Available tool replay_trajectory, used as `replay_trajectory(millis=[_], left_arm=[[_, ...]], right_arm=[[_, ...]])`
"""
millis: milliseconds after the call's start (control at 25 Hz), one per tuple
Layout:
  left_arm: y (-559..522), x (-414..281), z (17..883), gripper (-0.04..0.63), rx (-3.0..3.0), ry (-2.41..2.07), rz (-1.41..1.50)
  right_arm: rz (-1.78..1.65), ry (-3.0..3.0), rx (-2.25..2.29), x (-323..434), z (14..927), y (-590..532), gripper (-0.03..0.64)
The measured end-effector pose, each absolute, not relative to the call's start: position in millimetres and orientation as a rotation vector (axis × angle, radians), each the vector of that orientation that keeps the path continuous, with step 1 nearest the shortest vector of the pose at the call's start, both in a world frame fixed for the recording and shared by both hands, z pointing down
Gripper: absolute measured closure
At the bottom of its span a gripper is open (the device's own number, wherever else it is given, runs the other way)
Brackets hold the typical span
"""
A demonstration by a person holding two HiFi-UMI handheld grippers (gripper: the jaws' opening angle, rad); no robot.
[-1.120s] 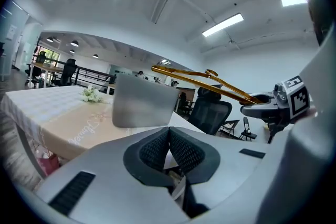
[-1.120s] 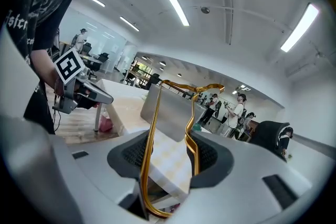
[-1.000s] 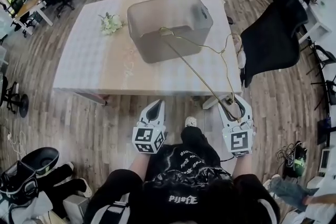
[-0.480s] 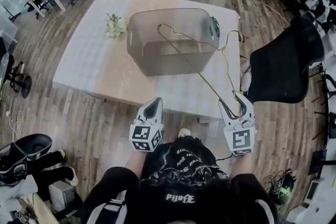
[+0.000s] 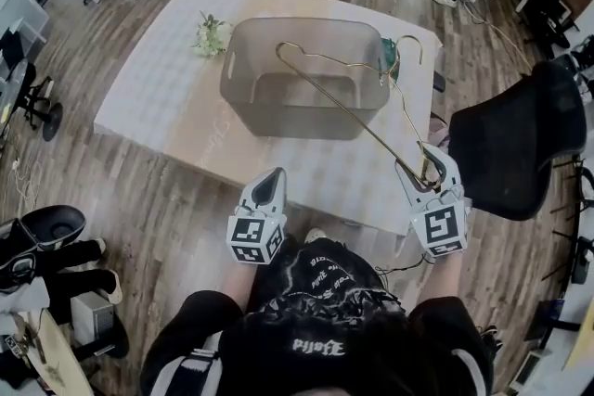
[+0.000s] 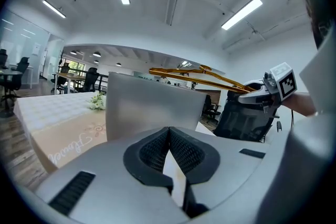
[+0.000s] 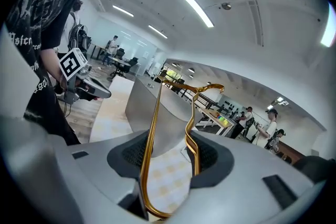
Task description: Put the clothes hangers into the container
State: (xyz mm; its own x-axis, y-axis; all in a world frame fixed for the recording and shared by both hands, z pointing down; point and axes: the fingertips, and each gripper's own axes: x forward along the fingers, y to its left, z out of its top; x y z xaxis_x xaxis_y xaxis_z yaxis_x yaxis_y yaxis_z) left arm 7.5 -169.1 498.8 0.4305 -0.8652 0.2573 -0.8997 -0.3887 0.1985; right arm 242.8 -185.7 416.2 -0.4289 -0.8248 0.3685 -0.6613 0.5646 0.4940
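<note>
Holding a gold hanger out toward the container, right hand leading.

Nearest the person, the left gripper has its jaws pressed together on nothing, short of the table's near edge. Across from it, the right gripper has its jaws part-way apart and clamped on one rounded end of the clothes hanger, a wire lying against each pad. The hanger's long axis runs away from those jaws, forward and to the left, above the table. Its far end hangs over the open top of the grey container but is not yet inside. By my reading the right hand alone is placed to lower it, tipping that far end down past the rim.
</note>
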Motion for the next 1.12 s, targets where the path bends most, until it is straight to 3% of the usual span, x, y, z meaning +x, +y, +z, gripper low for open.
replay_trajectory(millis=[1120], left_arm=[[-248, -70, 505, 0.575, 2.275, -1.595, 0.139]], right_arm=[[-0.359, -2.083, 0.553, 181, 404, -330, 0.403]])
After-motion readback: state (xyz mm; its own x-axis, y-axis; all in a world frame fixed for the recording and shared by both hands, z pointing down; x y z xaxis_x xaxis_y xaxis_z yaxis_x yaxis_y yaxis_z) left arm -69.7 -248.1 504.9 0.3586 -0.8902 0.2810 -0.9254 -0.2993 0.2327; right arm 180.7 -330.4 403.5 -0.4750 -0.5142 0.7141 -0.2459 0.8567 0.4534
